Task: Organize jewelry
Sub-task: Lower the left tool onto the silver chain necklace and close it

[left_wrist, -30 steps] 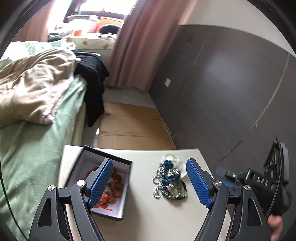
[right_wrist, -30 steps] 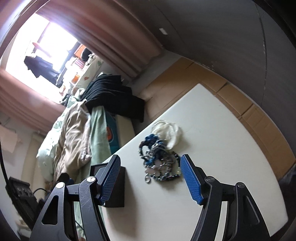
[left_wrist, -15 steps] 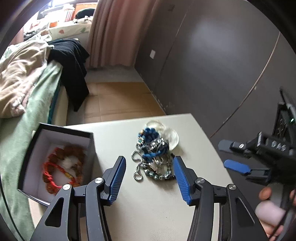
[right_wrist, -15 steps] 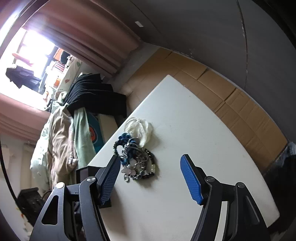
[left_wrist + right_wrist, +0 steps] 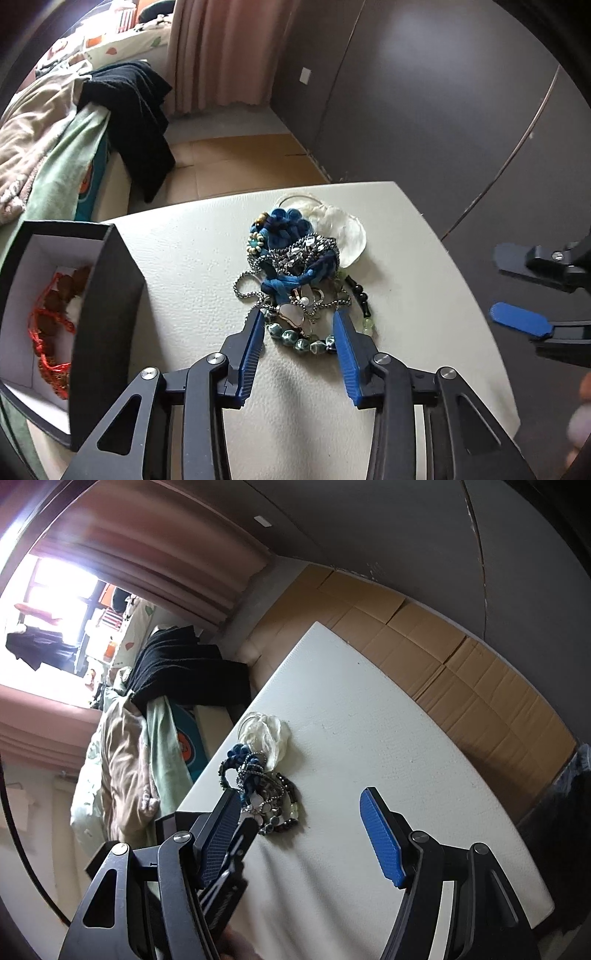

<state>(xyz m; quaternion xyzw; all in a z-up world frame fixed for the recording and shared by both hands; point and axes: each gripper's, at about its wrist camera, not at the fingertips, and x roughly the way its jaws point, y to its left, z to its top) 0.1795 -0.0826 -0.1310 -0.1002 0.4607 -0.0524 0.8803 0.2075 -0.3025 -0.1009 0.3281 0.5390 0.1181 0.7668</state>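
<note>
A tangled pile of jewelry with blue cord, silver chains and green beads lies on the white table. My left gripper is open, its blue fingertips on either side of the pile's near edge, around a beaded strand. A black box at the left holds a red and brown bracelet. My right gripper is open and empty, off the table's right side; the pile lies ahead of its left finger. It also shows in the left wrist view.
A white shell-like piece lies at the pile's far end. A bed with green and beige covers and black clothing stands left of the table. Cardboard covers the floor beyond. A dark wardrobe wall runs along the right.
My left gripper has moved forward and down onto the pile, and its jaws have narrowed around the near edge. My right gripper has shifted slightly and stays open.
</note>
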